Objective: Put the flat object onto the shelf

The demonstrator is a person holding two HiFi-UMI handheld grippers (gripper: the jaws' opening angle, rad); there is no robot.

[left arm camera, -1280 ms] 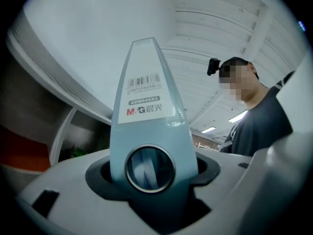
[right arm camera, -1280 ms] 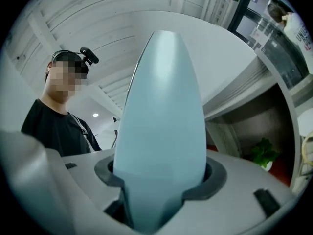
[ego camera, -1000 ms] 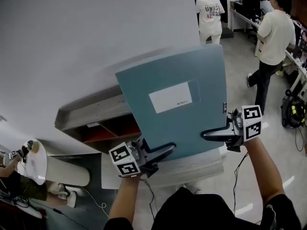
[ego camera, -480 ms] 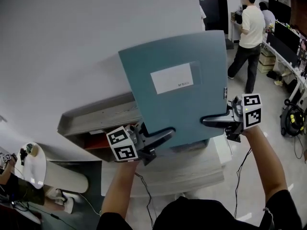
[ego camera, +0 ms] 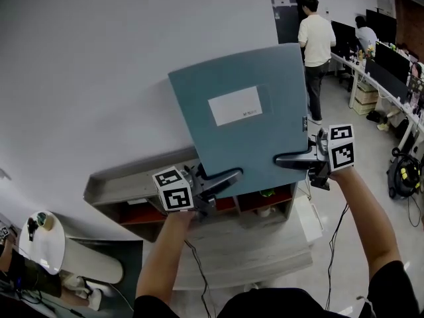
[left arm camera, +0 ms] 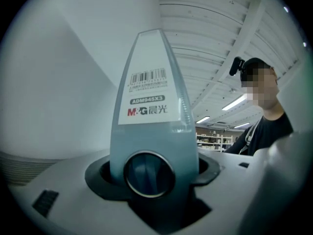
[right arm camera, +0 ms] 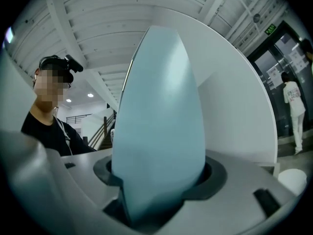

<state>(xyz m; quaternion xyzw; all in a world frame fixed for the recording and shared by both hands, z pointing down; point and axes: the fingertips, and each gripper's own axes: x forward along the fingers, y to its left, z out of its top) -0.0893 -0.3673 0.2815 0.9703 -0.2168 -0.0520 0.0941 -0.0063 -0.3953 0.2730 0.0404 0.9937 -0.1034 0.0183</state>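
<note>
A flat teal box file (ego camera: 242, 118) with a white label hangs upright in the air, its face towards me. My left gripper (ego camera: 222, 177) is shut on its lower left edge, and my right gripper (ego camera: 291, 158) is shut on its lower right edge. The left gripper view shows the file's spine (left arm camera: 149, 131) with a barcode label and a round finger hole, filling the gap of the jaws. In the right gripper view the file's plain edge (right arm camera: 159, 146) fills the jaws likewise. The grey shelf unit (ego camera: 132, 184) with reddish compartments stands below and behind the file, against the white wall.
A low white platform (ego camera: 252, 250) lies in front of the shelf. A round white table (ego camera: 43, 240) sits at the lower left. Two people (ego camera: 315, 45) stand by desks with monitors at the far right. Cables trail on the floor.
Both grippers have risen with the file, so it now sits higher against the wall and more of the shelf's compartments show below it. The people in the background have walked on.
</note>
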